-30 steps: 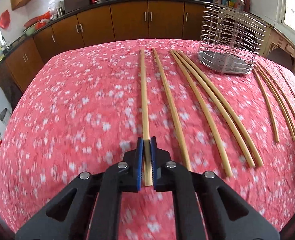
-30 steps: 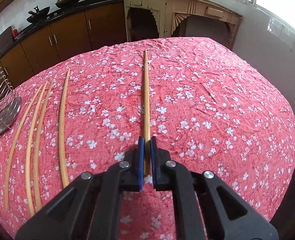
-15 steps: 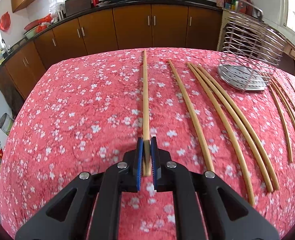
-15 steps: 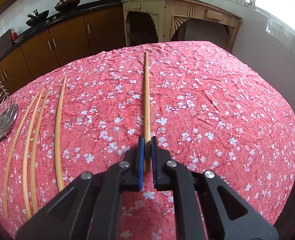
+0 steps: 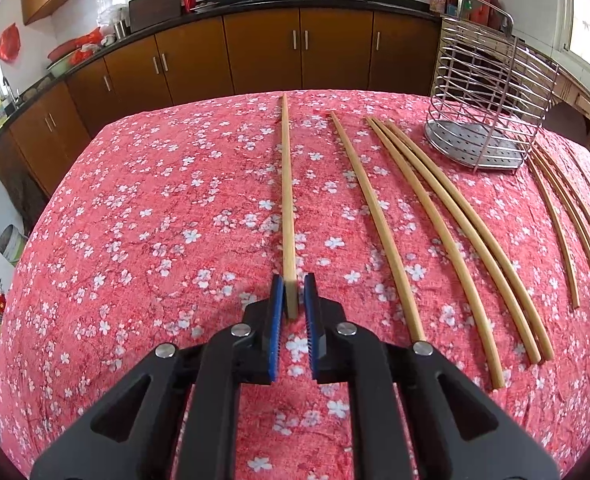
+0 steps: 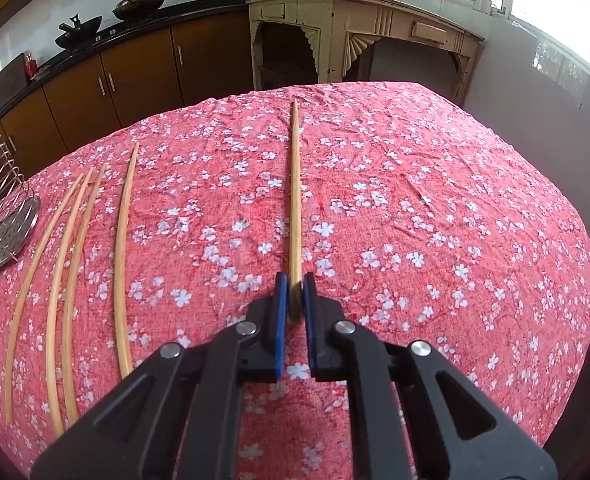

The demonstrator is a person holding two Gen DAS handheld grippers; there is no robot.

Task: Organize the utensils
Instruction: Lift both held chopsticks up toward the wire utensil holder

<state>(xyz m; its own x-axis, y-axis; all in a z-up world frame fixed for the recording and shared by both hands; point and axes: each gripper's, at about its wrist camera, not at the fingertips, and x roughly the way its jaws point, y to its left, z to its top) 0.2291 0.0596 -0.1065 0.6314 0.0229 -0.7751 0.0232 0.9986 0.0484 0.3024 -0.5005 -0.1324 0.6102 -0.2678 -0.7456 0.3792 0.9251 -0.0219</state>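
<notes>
- Jaws of left gripper (image 5: 293,300) stand slightly parted around the near end of first chopstick (image 5: 287,200); a gap shows beside the right-hand pad; this stick lies well left of wire holder (image 5: 475,152), loose chopsticks (image 5: 379,232) between
- Right gripper (image 6: 293,296) is closed on the near end of second chopstick (image 6: 295,200); it stretches over floral cloth (image 6: 435,240), well right of the wire holder (image 6: 11,232)

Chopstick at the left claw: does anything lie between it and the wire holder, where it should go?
Yes. Three loose chopsticks lie on the cloth between the chopstick and the wire holder. Lifted over them, nothing visible blocks it.
</notes>
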